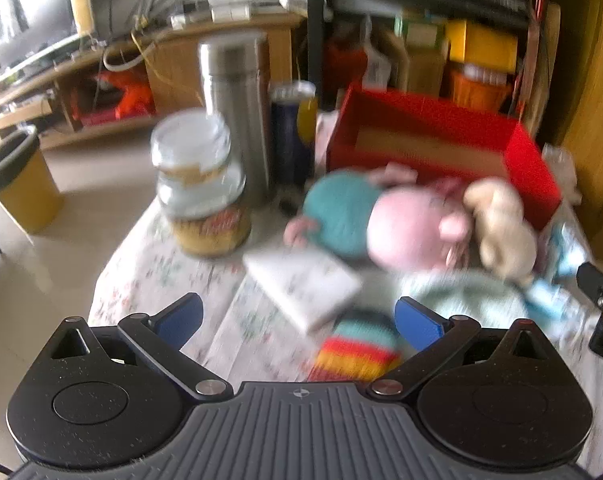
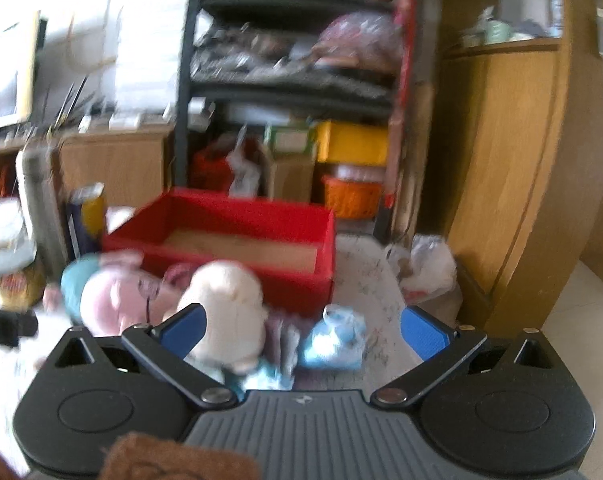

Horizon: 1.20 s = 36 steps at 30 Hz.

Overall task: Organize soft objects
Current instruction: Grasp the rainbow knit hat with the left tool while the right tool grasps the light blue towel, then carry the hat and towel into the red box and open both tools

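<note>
A pink pig plush in a teal top (image 1: 385, 216) lies on the floral tablecloth in front of an open red box (image 1: 441, 136). A cream plush (image 1: 501, 228) lies against its right side. A rainbow-striped knit piece (image 1: 357, 348) lies just ahead of my left gripper (image 1: 299, 320), which is open and empty. In the right wrist view the pig (image 2: 113, 296), the cream plush (image 2: 229, 308) and a small light-blue soft toy (image 2: 333, 340) lie before the red box (image 2: 237, 248). My right gripper (image 2: 303, 330) is open and empty above them.
A steel flask (image 1: 237, 112), stacked glass jars (image 1: 201, 184) and a dark can (image 1: 293, 128) stand left of the box. A white flat packet (image 1: 305, 284) lies on the cloth. A plastic bag (image 2: 425, 272) sits right of the box. Shelves and cabinets stand behind.
</note>
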Available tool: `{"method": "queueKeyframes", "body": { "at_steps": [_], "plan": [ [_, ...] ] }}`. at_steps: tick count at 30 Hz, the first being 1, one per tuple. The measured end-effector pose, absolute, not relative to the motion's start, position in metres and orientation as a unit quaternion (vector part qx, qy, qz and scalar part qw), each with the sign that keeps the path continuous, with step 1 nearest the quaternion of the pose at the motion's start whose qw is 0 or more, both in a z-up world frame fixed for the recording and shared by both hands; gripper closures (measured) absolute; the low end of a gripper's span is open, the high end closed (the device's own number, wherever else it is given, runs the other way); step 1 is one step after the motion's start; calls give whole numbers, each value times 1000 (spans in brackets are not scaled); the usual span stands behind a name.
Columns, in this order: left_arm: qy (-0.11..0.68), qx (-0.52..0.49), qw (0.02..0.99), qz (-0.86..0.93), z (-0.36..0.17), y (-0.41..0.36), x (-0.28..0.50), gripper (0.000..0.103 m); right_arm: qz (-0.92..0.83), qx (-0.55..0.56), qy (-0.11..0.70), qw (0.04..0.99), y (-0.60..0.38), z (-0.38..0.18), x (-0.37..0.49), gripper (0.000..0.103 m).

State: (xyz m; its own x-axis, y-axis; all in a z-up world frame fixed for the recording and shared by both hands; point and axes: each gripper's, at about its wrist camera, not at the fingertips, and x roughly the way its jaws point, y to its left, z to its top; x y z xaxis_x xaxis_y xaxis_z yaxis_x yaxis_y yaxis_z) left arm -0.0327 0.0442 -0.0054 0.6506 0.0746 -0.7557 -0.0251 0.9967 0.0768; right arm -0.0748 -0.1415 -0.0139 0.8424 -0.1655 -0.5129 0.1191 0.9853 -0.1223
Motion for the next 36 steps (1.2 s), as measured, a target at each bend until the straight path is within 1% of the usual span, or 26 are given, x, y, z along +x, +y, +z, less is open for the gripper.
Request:
{"method": "queueKeyframes", "body": {
  "at_steps": [2,5,11,14,15,16,17,18,19,20,22,24,25,28,30,31,33,35,36],
  "plan": [
    [423,44,905,28,-17,46,-35,6,-54,-49,294,953,-139,-18,-73,24],
    [444,66,893,21,-36,42,-33,9,-50,-68,294,952,-137,-24,-71,24],
    [469,63,881,5,-53,33,-17,10,-28,-61,327,943,-136,-34,-57,24],
    [482,58,874,-6,-63,26,-10,13,-23,-66,337,939,-138,-38,-53,24],
    [489,56,870,-8,-67,25,-7,17,-22,-65,341,938,-140,-39,-52,24],
    [502,51,863,-13,-71,23,-6,24,-22,-62,345,936,-143,-40,-51,24],
    [510,43,859,-18,-74,23,-4,26,-22,-57,350,935,-145,-41,-50,24],
    [514,28,857,-23,-75,24,-3,33,-20,-49,356,933,-148,-42,-49,24],
    [514,13,857,-29,-75,25,-4,44,-18,-42,361,932,-150,-42,-48,24],
    [518,0,854,-37,-75,25,-3,49,-17,-36,365,930,-152,-43,-47,24],
    [524,-14,850,-50,-74,24,-4,71,-12,-34,369,929,-155,-44,-46,25],
    [526,-4,848,-63,-73,18,-7,82,-3,-43,368,929,-155,-45,-46,25],
    [524,7,849,-67,-73,15,-9,87,1,-48,368,929,-153,-45,-47,27],
    [520,10,851,-74,-71,17,-16,93,25,-38,369,928,-152,-46,-48,32],
    [522,-7,849,-78,-57,28,-20,94,49,-25,369,928,-150,-45,-47,35],
    [519,-10,851,-75,-55,33,-21,94,60,-28,374,925,-147,-45,-47,38],
    [517,-14,853,-69,-53,42,-22,97,88,-34,374,923,-138,-48,-47,41],
    [520,-30,851,-68,-52,52,-20,97,114,-46,376,919,-127,-52,-46,47],
    [521,-38,850,-71,-51,56,-20,97,127,-54,377,916,-121,-54,-45,49]
  ]
}}
